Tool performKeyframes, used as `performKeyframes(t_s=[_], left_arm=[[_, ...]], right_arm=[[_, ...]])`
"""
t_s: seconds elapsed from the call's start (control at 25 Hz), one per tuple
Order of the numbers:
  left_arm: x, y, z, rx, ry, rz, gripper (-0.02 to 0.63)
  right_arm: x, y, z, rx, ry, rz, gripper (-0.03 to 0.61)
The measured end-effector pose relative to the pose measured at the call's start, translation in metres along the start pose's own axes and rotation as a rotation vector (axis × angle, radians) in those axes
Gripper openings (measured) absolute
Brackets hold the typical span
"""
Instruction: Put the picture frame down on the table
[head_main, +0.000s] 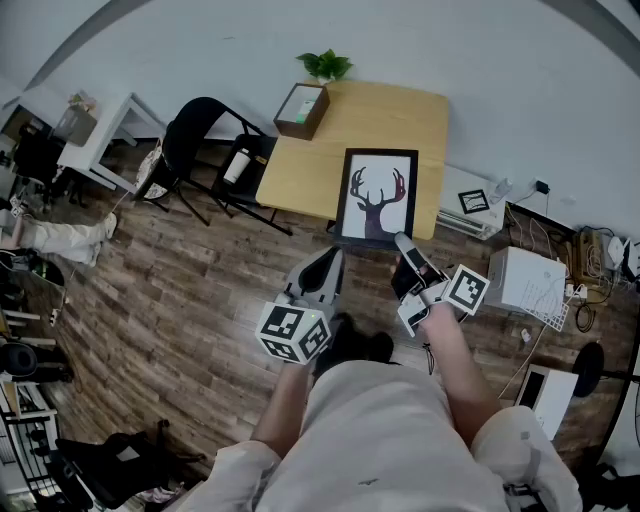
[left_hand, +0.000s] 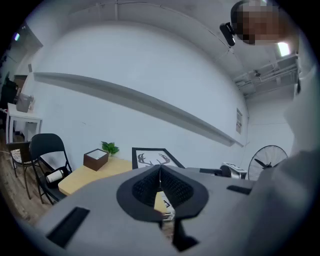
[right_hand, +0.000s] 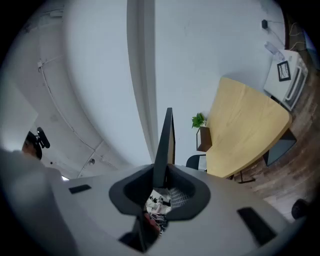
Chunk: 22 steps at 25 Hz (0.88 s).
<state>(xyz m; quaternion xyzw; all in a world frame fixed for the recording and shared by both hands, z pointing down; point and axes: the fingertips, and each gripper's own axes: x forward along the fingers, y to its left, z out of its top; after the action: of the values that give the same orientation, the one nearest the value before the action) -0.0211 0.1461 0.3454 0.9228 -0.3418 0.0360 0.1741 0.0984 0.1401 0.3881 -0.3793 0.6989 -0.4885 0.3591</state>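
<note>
The picture frame (head_main: 377, 197), black-edged with a deer-antler print, is held over the near right part of the wooden table (head_main: 370, 120). Its lower edge sticks out past the table's near edge. I cannot tell whether it touches the tabletop. My right gripper (head_main: 402, 243) is shut on the frame's lower right edge. In the right gripper view the picture frame (right_hand: 165, 145) stands edge-on between the jaws. My left gripper (head_main: 330, 262) hangs just below the frame's lower left corner, shut and empty. The left gripper view shows the picture frame (left_hand: 152, 157) beyond its closed jaws.
A brown box (head_main: 301, 109) and a small green plant (head_main: 325, 65) sit at the table's far left corner. A black folding chair (head_main: 205, 135) stands to the table's left. On the floor to the right are a white heater (head_main: 470, 200) and a white box (head_main: 525, 282). A fan (left_hand: 270, 157) stands at right.
</note>
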Motion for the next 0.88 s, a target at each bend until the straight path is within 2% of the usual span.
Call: performKeyframes(t_s=[0.4,0.56,0.88], left_arm=[[-0.018,-0.039,-0.019,0.007,0.013,-0.01,0.008],[-0.019,-0.048,-0.018,0.013,0.01,-0.014,0.008],[-0.025,-0.058,-0.023,0.024,0.019,0.003,0.008]], right_arm=[[-0.05,0.008,-0.013,-0.009,-0.008,0.006,0.067],[-0.056,0.015,-0.01,0.0,-0.003,0.037,0.067],[-0.074,0.011,-0.009,0.017,0.011,0.044,0.067]])
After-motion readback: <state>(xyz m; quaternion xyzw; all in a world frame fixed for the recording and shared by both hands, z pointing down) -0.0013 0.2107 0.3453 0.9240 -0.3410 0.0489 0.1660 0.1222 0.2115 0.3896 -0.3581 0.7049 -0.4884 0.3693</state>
